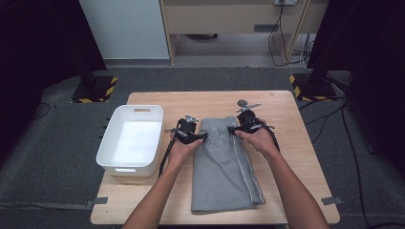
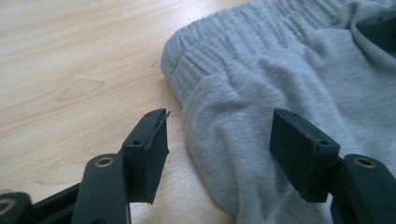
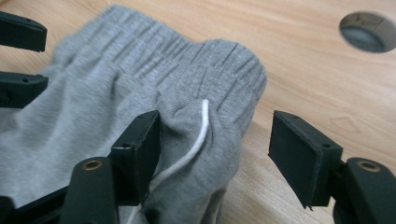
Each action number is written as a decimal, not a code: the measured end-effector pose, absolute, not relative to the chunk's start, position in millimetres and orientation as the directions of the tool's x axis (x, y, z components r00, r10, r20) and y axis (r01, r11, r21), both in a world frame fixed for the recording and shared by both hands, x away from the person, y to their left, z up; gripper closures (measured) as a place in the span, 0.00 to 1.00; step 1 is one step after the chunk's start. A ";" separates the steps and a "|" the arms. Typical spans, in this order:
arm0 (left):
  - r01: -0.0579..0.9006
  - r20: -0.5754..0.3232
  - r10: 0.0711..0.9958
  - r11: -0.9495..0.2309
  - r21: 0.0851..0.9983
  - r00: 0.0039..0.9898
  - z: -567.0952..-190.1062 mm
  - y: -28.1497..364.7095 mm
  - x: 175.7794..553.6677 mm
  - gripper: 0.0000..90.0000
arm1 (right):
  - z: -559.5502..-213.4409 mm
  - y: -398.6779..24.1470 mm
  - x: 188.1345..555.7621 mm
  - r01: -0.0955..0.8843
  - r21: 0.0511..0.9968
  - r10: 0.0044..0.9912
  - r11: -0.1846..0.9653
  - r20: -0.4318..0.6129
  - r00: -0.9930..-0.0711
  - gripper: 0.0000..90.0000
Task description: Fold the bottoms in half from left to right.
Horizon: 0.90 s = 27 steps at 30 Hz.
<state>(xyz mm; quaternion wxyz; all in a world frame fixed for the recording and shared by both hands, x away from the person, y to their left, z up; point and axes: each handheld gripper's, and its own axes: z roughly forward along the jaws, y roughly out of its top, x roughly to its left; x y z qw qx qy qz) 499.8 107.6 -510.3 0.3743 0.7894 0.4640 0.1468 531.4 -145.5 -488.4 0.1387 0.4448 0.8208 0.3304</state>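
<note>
Folded grey sweatpants (image 1: 224, 164) lie flat mid-table beside the white bin (image 1: 131, 138). Left gripper (image 2: 219, 149) and right gripper (image 3: 215, 154) straddle opposite waistband corners, jaws apart, nothing clamped. Risk: closing on one fabric layer, or the drawstring (image 3: 198, 135), would undo the fold when lifted.

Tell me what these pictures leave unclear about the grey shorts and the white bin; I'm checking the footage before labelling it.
- Grey shorts: the hem runs past the bottom edge in the left gripper view; whether anything lies under them is hidden by the cloth itself.
- White cord: its lower end passes behind the right gripper, whose jaws stand open around the cloth.
- White bin: the near inner wall is hidden by its own rim in the high view.
</note>
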 end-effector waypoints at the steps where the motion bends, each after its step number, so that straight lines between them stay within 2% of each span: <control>1: 0.626 -0.124 0.839 -0.287 0.725 0.529 -512.4 106.9 501.8 0.40 | -490.4 -145.3 532.9 0.644 0.661 0.822 0.384 0.073 -0.565 0.36; 5: 0.628 -0.126 0.831 -0.301 0.718 0.542 -516.9 103.1 503.3 0.41 | -501.6 -145.5 537.9 0.669 0.643 0.821 0.373 0.106 -0.561 0.34; 15: 0.644 -0.141 0.820 -0.316 0.697 0.555 -523.9 102.1 510.1 0.43 | -515.0 -139.3 541.2 0.686 0.613 0.817 0.391 0.111 -0.565 0.31; 22: 0.641 -0.141 0.817 -0.318 0.699 0.559 -527.4 99.7 511.4 0.45 | -520.4 -142.0 542.4 0.701 0.606 0.817 0.376 0.139 -0.559 0.31; 25: 0.642 -0.151 0.814 -0.312 0.700 0.561 -527.6 98.8 511.6 0.46 | -521.5 -141.7 541.6 0.694 0.617 0.814 0.370 0.144 -0.562 0.33; 27: 0.641 -0.151 0.812 -0.314 0.700 0.563 -527.5 98.5 511.5 0.48 | -521.5 -140.2 540.6 0.683 0.625 0.803 0.378 0.145 -0.577 0.43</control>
